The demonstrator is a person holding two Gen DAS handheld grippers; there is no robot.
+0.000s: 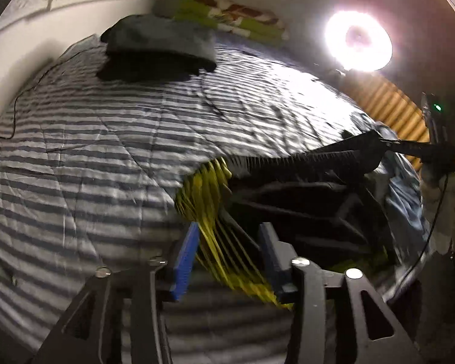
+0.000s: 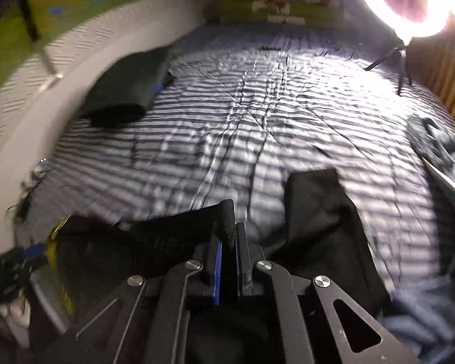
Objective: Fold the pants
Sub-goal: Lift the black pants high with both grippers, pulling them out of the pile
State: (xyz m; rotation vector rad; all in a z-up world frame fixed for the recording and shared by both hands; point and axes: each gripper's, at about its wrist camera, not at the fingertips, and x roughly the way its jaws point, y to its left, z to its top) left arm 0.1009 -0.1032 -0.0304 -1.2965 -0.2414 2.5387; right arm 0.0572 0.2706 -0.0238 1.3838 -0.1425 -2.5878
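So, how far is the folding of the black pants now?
Done: other folded clothes lie stacked far across the striped bed cover. In hand: the right gripper is clamped on the waistband of the black pants; the left gripper looks open. Left: every fold.

Striped bedspread (image 2: 257, 115) — ring light (image 1: 358, 41), folded dark clothes (image 1: 157, 51) near wall.

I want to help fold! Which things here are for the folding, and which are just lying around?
For the job:
pants
left gripper
right gripper
bed

Just lying about:
folded clothes
ring light
blue garment
cable
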